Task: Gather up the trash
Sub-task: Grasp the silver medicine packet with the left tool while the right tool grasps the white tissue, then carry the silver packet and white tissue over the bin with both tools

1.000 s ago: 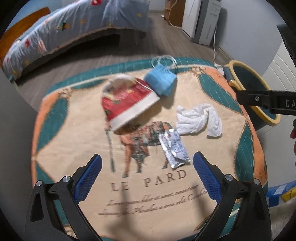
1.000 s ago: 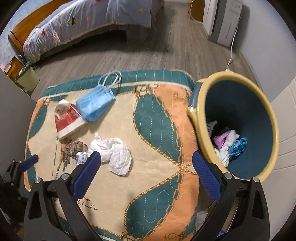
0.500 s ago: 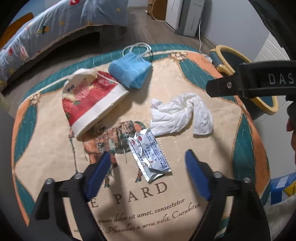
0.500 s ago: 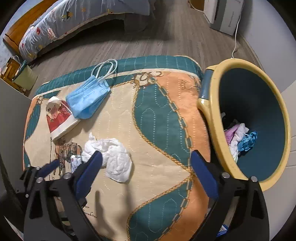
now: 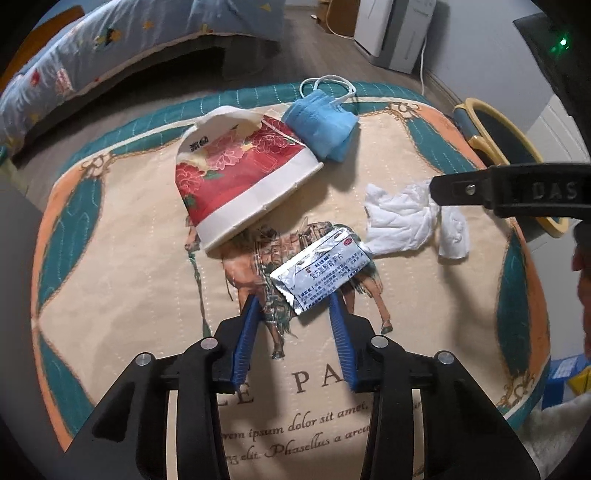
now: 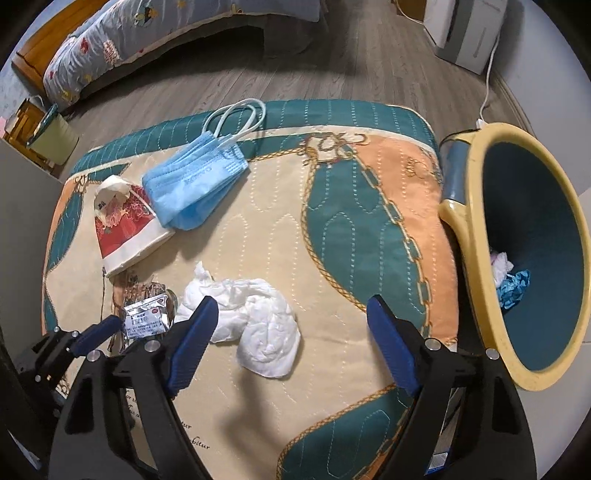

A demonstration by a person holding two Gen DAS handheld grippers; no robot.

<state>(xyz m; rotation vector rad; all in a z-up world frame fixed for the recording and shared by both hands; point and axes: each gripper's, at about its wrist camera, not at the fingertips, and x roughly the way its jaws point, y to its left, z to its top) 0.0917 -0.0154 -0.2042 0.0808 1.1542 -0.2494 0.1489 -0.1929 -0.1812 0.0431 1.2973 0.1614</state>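
Trash lies on a patterned mat (image 5: 122,280): a silver foil packet (image 5: 321,271), a crushed red paper cup (image 5: 240,177), a blue face mask (image 5: 325,125) and crumpled white tissue (image 5: 402,218). My left gripper (image 5: 295,306) is half closed, its blue fingers on either side of the packet's near end, not clamped. My right gripper (image 6: 291,314) is open and empty, hovering just above the tissue (image 6: 255,314). The packet (image 6: 144,319), cup (image 6: 125,225) and mask (image 6: 195,184) also show in the right wrist view.
A yellow-rimmed blue bin (image 6: 528,254) stands at the mat's right edge with some trash inside. A bed (image 6: 155,33) lies beyond the mat across wood floor. A white appliance (image 6: 465,33) with a cable stands at the back right.
My left gripper has come down and forward to the foil packet and its jaws have narrowed around it. My right gripper has lowered toward the tissue, still open.
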